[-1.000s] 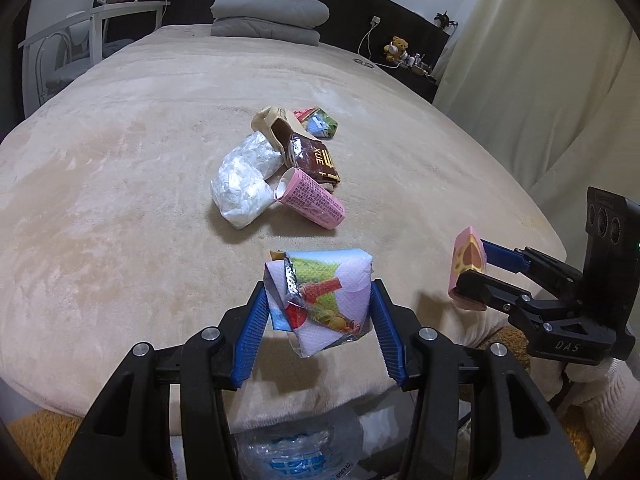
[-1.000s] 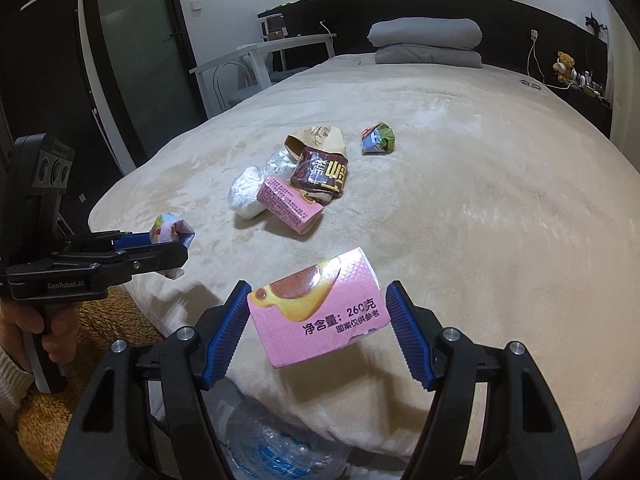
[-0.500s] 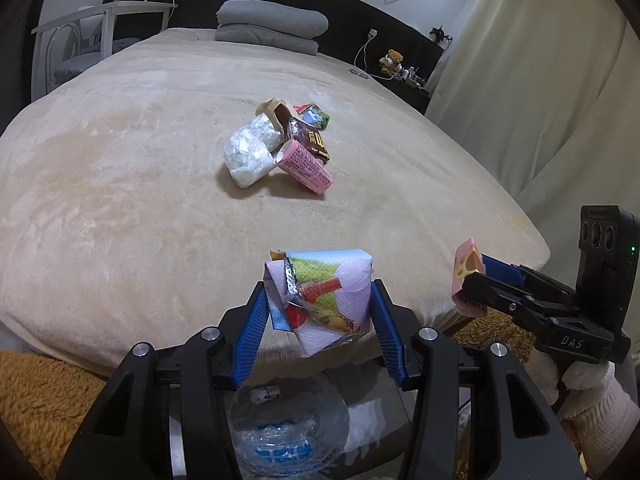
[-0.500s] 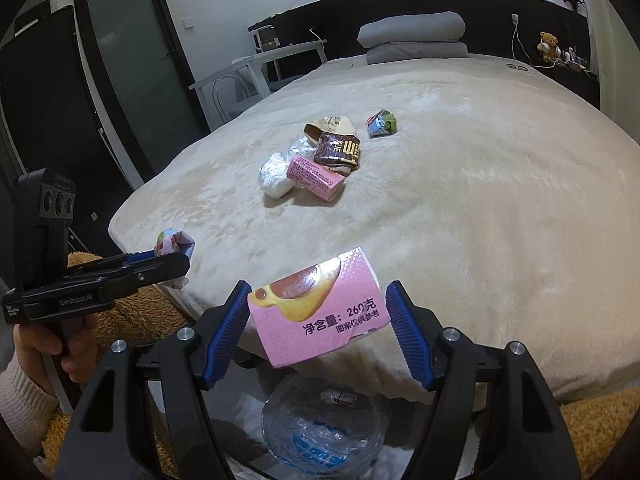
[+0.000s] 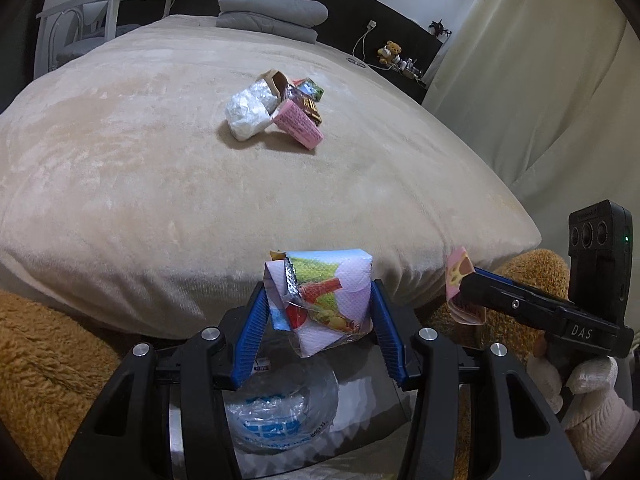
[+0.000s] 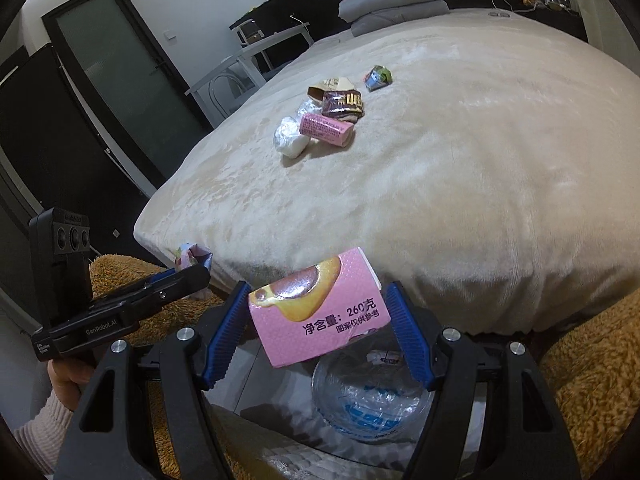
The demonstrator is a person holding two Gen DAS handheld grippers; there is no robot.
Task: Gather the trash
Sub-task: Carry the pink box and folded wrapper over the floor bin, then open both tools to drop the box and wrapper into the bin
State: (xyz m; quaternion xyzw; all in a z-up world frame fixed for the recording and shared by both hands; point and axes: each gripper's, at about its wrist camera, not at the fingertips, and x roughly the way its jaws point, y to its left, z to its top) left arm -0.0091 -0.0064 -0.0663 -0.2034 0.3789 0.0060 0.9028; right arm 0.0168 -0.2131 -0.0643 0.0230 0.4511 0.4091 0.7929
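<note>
Pink snack box (image 6: 316,306) sits clamped btwn the right gripper (image 6: 318,328) pads, lower centre of the right wrist view, above a clear plastic bag (image 6: 372,400) in the bin. Left gripper (image 5: 316,322) is closed on a crumpled tissue packet (image 5: 320,298), lower centre of its view. More trash pile (image 5: 276,110) lies on the beige bed (image 5: 120,168), upper centre.

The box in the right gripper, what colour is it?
Pink box, with a brown and yellow picture; clearest in the right wrist view.
</note>
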